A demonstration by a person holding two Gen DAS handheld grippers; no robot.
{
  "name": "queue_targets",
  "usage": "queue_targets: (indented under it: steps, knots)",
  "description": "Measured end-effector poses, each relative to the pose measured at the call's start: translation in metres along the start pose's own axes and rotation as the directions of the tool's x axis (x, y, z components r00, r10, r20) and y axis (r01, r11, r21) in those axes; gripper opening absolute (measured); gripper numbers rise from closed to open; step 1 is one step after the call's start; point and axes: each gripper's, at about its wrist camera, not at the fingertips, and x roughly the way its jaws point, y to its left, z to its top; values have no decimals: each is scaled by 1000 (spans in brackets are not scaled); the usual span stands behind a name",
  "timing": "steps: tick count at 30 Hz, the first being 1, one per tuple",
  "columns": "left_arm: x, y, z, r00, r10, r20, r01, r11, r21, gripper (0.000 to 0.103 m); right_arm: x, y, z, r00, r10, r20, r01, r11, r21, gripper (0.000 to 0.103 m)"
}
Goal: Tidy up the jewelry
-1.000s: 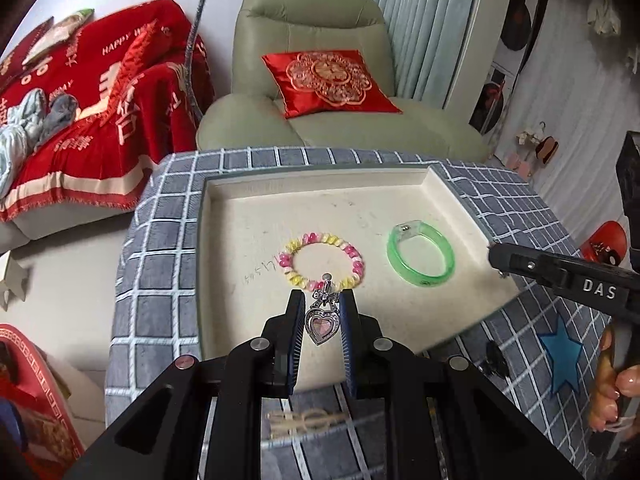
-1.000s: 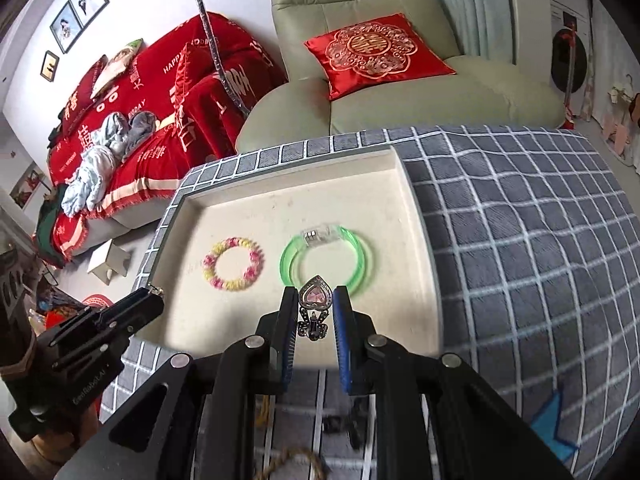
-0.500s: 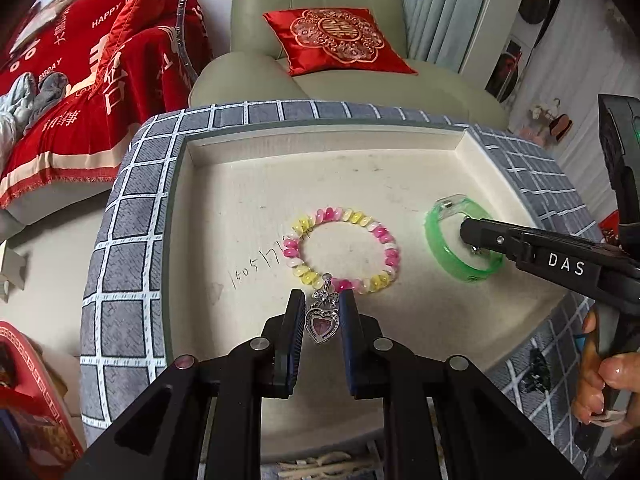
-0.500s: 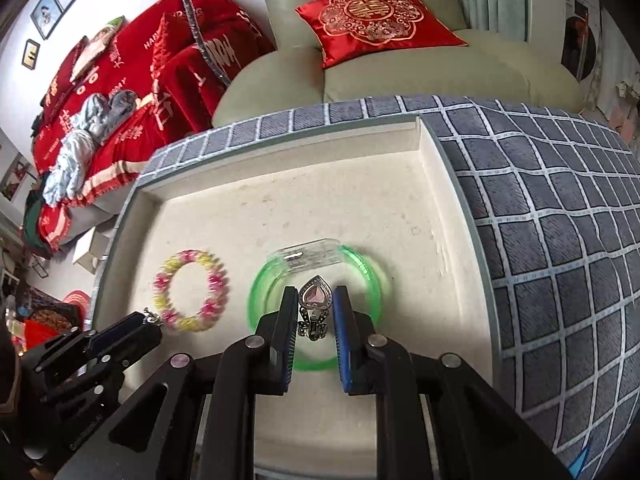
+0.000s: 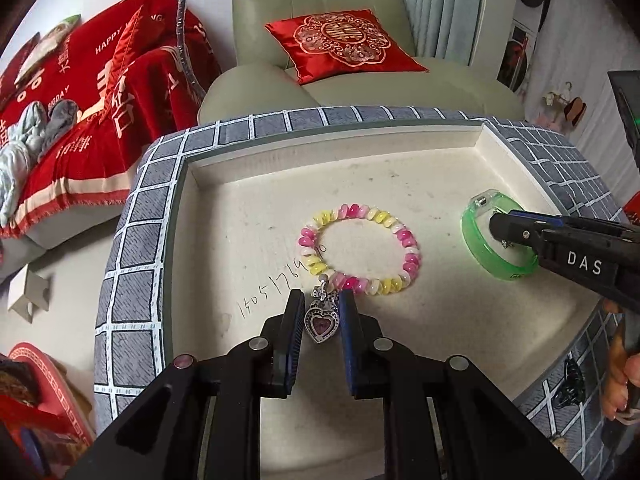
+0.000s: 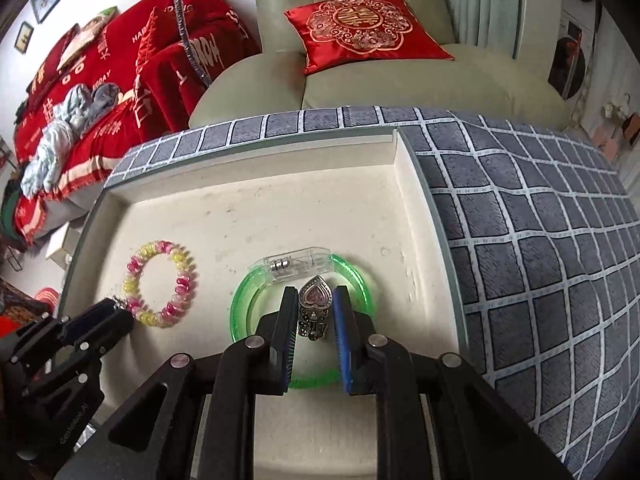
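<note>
A cream tray (image 5: pixel 400 176) sits on a grey checked cloth. In it lie a pink and yellow bead bracelet (image 5: pixel 360 248) and a green bangle (image 5: pixel 480 256) with a clear clasp. My left gripper (image 5: pixel 319 312) is shut on a silver heart pendant (image 5: pixel 320 326), held just in front of the bead bracelet. My right gripper (image 6: pixel 314 308) is shut on a second silver heart pendant (image 6: pixel 315 304), held over the green bangle (image 6: pixel 256 292). The bead bracelet (image 6: pixel 160 284) lies to its left, by the left gripper (image 6: pixel 116 310).
The tray's raised rim (image 6: pixel 416 184) bounds it on all sides. A green armchair with a red cushion (image 5: pixel 340 44) stands behind the table. A red-covered sofa (image 5: pixel 80 120) is at the left. Black clips (image 5: pixel 572 380) lie on the cloth at the right.
Both grippers have moved forward and down into the tray, each still holding its pendant. The left one has neared the bead bracelet, the right one now hangs over the green bangle.
</note>
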Motion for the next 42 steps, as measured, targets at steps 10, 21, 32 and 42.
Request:
queue_targets:
  steps: [10,21,32,42]
  knots:
    - [-3,0,-3,1000,7,22,-7,1000,3,34,-14,0,0,996,83,31,-84,995,50,65]
    - [-21,1,-4,993,55,106,-52,998,-37,103,-54,-10,-11,990,101,97,-112,987,112,68]
    - [-62,4,-7,982,40,185,-35,999,-29,103,-91,-24,-38,984,112,138,-132,981,141,86]
    - [-97,11,-48,985,35,170,-33,999,-15,103,-118,-31,-76,977,172,128,-192,967,169,88]
